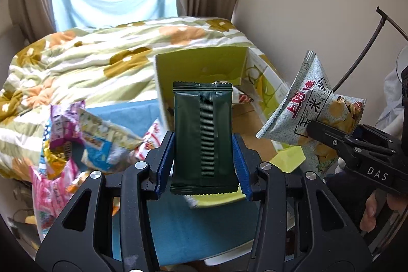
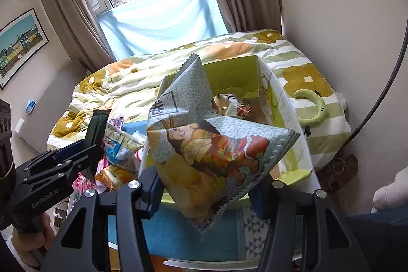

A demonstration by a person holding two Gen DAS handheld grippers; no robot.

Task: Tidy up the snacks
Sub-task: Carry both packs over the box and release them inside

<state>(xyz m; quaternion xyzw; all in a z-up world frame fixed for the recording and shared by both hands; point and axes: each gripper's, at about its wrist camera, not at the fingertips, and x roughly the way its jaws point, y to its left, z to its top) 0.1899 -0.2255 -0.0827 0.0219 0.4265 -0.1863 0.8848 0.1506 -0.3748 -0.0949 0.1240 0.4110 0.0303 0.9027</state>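
Right gripper point(image 2: 206, 191) clamps a grey snack bag point(image 2: 204, 144)

The bag hangs above the green box point(image 2: 280, 103) — at left, the left gripper point(image 2: 89, 157) grips a dark green packet point(image 2: 98, 124).

The packet point(image 1: 202, 139) is plain dark green with a ribbed seam. Behind it the open box point(image 1: 201, 65) is lime green inside, white with green line drawings outside. The chip bag point(image 2: 204, 144) is pale grey, speckled, with red lettering and an orange-and-yellow cartoon figure. Beyond the box, the quilt point(image 1: 84, 60) has olive stripes with mustard and orange flowers. Left of the box lie pink, purple and blue wrappers point(image 1: 76, 142).
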